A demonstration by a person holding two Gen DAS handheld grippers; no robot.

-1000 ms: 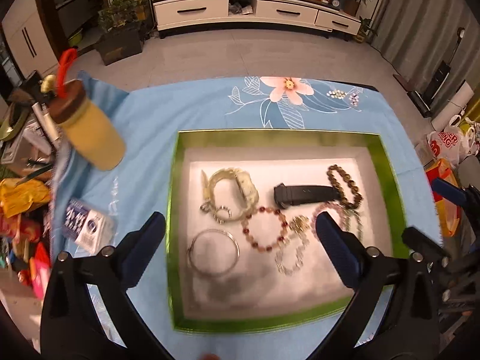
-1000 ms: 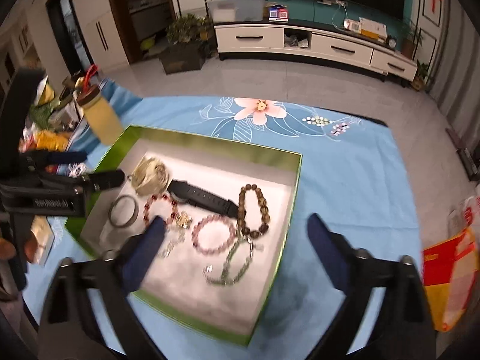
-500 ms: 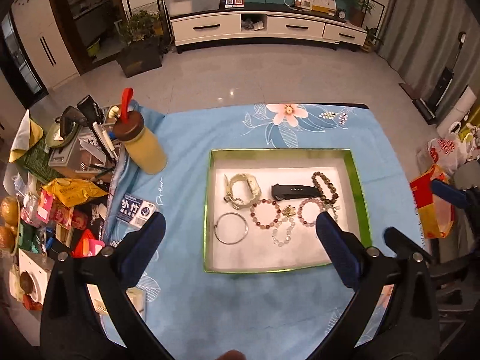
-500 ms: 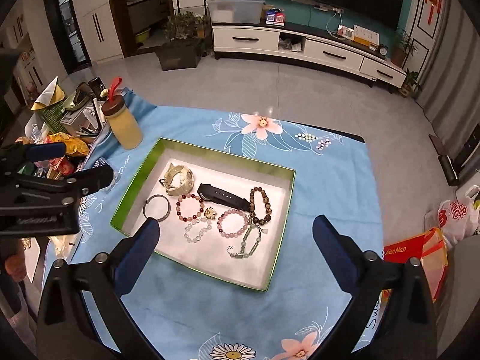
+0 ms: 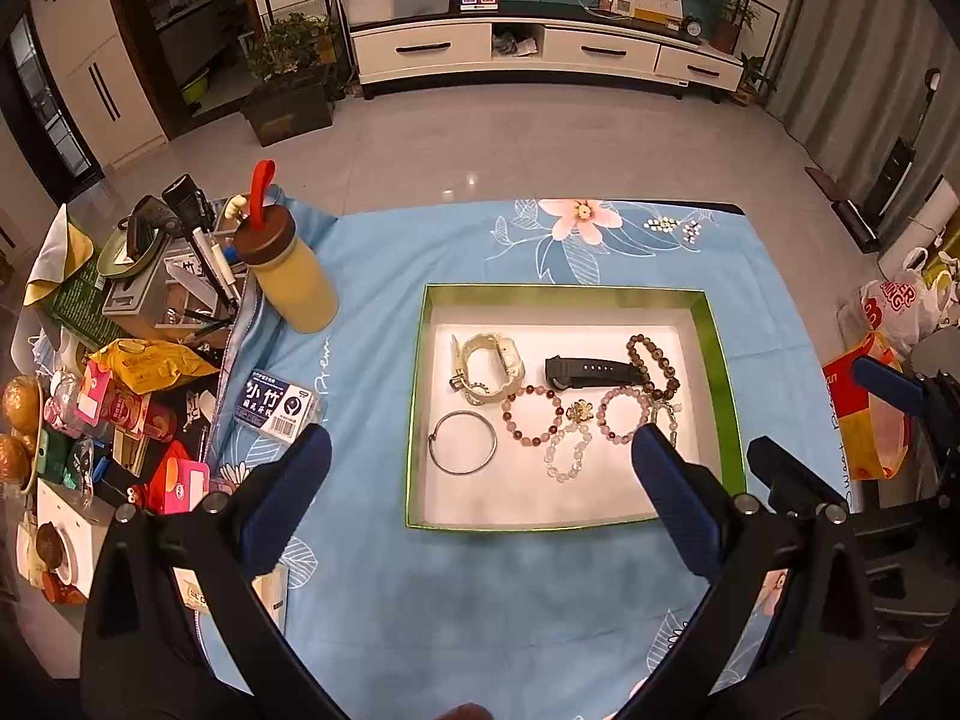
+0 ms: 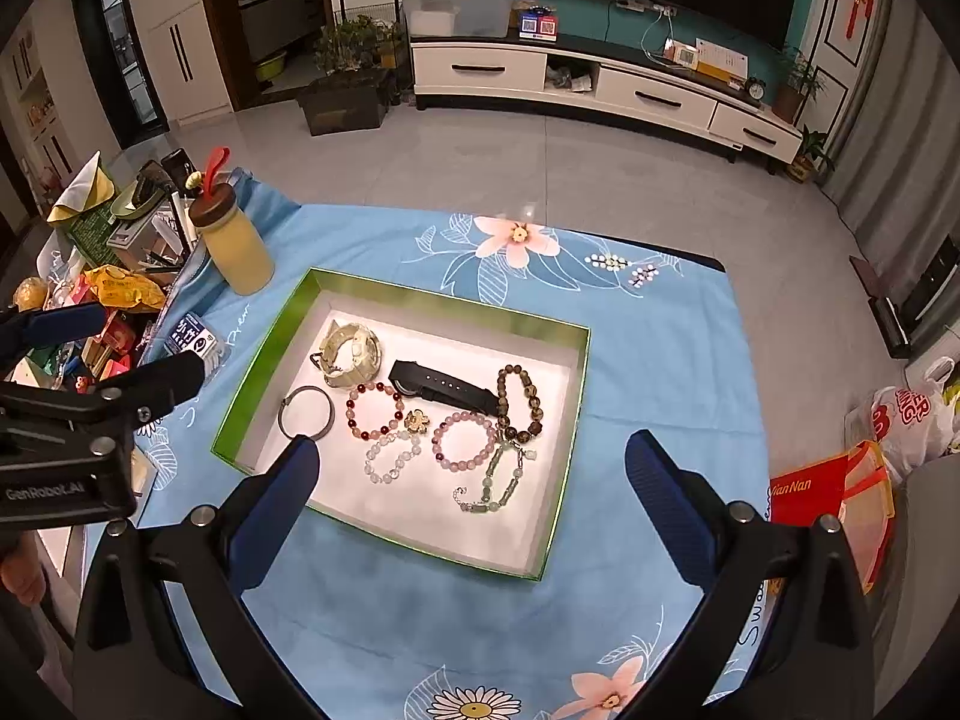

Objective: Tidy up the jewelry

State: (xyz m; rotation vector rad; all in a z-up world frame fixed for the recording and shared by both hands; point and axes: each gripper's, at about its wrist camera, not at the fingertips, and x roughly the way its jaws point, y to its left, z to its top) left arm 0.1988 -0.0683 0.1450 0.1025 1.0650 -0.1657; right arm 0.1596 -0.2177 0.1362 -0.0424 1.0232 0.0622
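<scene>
A green-rimmed box with a white floor sits on the blue floral cloth. It holds a cream watch, a black watch strap, a silver bangle, a red bead bracelet, a clear bead bracelet, a pink bead bracelet, a brown bead bracelet and a green chain. My left gripper and right gripper are open, empty, high above the box.
A yellow bottle with a brown lid and red strap stands left of the box. A small labelled pack lies beside it. Clutter of packets and pens fills the left edge. Bags lie right.
Both grippers have risen well away from the box, so the box and jewelry look much smaller. Both stay open. The jewelry has not moved.
</scene>
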